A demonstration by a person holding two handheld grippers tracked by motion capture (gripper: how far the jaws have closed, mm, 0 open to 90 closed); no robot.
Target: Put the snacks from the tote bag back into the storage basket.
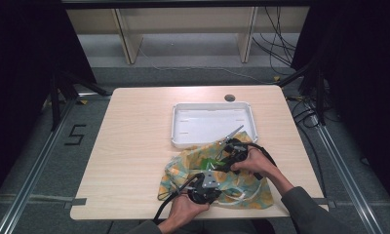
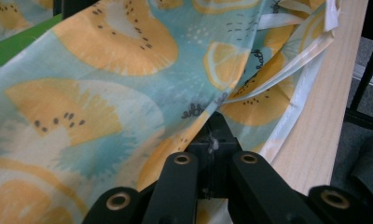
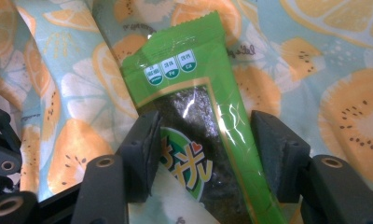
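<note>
Left gripper (image 2: 211,140) clamped shut on the fruit-print cloth (image 2: 105,93), just below the white tray (image 1: 213,122). Right gripper (image 3: 203,144) half open around green snack packet (image 3: 198,93), pads maybe not pressing.

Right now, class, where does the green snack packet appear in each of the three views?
High view: the green snack packet is a small green patch near the middle of the cloth.
Left gripper view: a green sliver at the upper left edge.
Right gripper view: centre, between the two black jaws.
Shared landmark: the fruit-print cloth.
</note>
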